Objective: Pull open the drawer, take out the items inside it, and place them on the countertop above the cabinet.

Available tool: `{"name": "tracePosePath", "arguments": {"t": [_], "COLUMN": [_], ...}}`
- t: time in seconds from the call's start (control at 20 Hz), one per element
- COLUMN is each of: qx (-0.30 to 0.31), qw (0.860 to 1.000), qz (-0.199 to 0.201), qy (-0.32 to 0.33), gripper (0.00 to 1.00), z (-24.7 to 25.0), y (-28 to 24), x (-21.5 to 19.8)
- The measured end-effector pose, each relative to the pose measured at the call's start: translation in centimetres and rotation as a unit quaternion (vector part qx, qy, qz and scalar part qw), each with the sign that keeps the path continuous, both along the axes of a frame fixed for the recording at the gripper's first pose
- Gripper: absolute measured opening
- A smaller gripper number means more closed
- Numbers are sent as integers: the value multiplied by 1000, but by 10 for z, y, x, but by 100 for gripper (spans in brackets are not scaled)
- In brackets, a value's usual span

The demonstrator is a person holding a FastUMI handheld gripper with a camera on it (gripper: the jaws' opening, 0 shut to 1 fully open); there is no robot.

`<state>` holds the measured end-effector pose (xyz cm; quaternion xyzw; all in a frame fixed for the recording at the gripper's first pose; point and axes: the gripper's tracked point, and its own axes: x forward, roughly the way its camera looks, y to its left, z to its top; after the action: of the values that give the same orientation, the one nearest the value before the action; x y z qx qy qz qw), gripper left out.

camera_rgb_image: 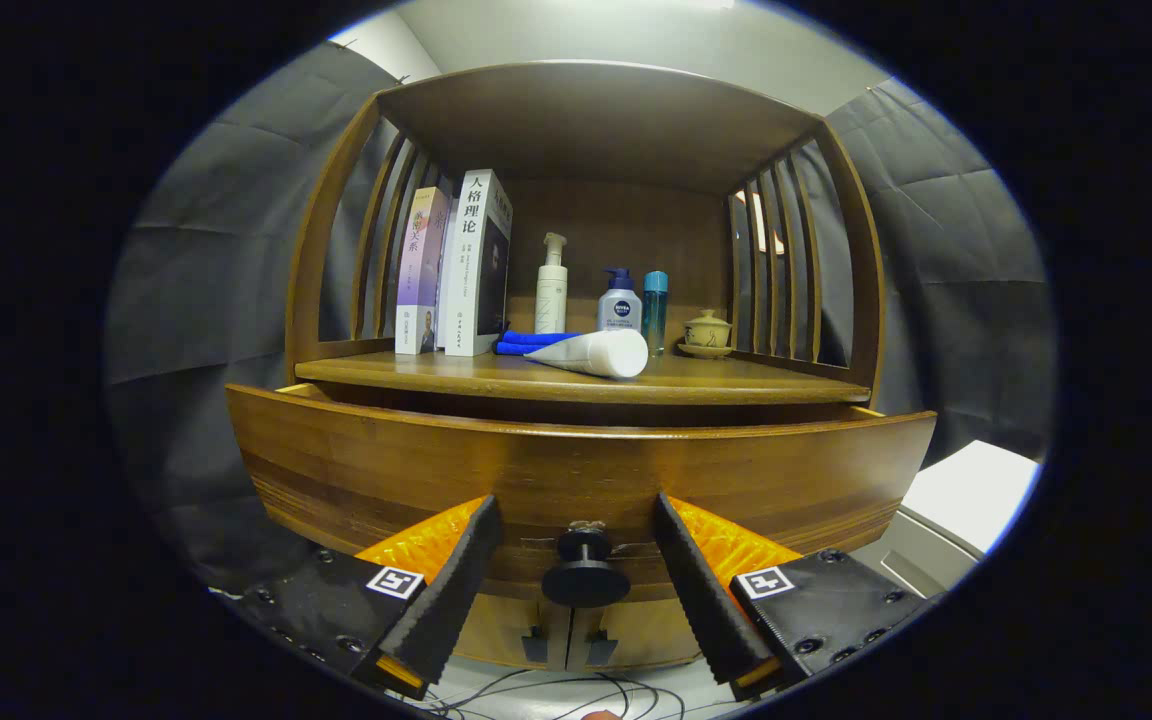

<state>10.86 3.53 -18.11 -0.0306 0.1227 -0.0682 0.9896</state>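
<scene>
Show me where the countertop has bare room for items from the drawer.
The countertop is bare along its front edge, left of the lying white tube and right of it, before the lidded teacup. The back is crowded: books, blue cloth, three bottles. The open tongs flank the drawer knob.

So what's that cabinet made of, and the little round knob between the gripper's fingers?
The cabinet looks like wood with a glossy brown varnish: grain lines run along the drawer front and light glints off it. The knob looks like matte dark plastic or painted metal, which is hard to tell. The gripper is open, fingers either side of the knob, not touching.
</scene>
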Motion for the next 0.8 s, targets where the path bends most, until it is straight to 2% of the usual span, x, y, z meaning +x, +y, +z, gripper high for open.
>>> {"name": "tracePosePath", "arguments": {"t": [0.8], "qx": [-10], "qw": [1000], "qz": [-6], "qy": [-6], "gripper": [98], "z": [-8], "y": [-10], "x": [52]}}
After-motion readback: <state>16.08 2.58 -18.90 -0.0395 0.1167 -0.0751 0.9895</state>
